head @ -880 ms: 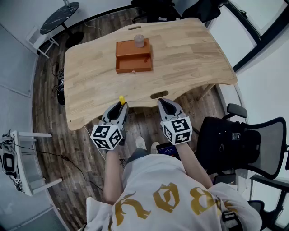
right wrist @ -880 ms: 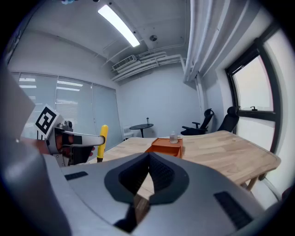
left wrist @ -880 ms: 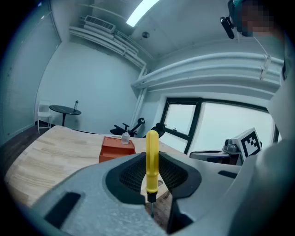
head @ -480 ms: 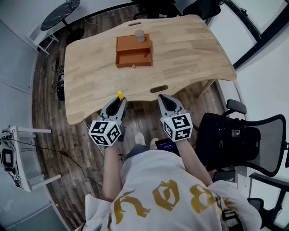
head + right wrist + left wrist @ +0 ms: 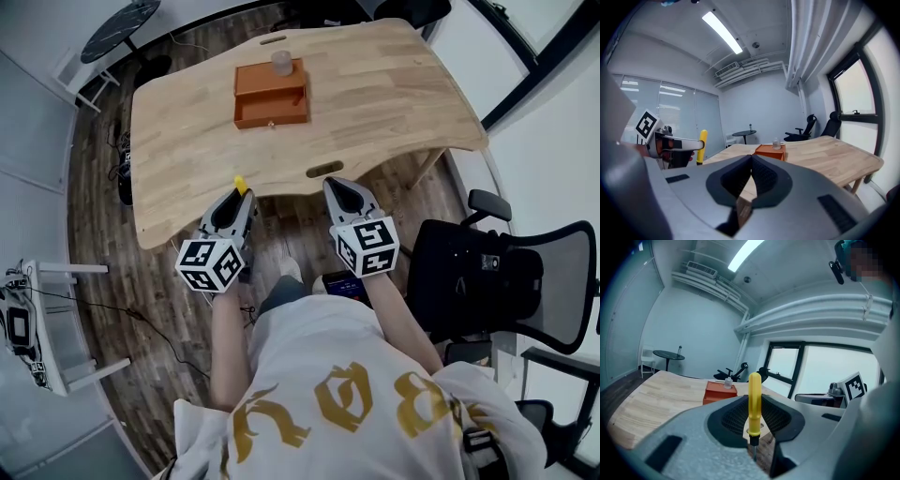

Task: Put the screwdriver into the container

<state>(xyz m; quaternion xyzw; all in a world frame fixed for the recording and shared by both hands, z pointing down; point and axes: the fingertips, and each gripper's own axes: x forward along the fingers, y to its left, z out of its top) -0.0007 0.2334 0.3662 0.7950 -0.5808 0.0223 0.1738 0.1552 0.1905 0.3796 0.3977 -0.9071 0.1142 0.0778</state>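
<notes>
The left tongs [image 5: 236, 195] are clamped on the screwdriver [image 5: 754, 404]. Its yellow handle stands upright between the two jaws, gripped low down, and the thin metal shaft points down below the grip. From the head view, the yellow end shows just past the tips of these tongs, at the near edge of the surface [image 5: 394, 94], left of the middle. The tongs themselves hang over the wooden floor [image 5: 178, 272] in front of that edge, not over the surface.

The right tongs [image 5: 337, 190] are just beside the left ones, also at the near edge, under a slot cut in the wood. Their jaws are together, tip against tip, with nothing between them.

The orange box [image 5: 270, 94] lies toward the far edge of the surface, a little left of the middle and well apart from both tongs and the screwdriver. A small clear bottle [image 5: 282, 63] stands at the far side of the box; whether it is inside it or just behind it cannot be told.

A black office chair [image 5: 506, 281] stands on the person's right, past the right-hand end of the surface. A small round dark table [image 5: 122, 28] is beyond the far left corner.
</notes>
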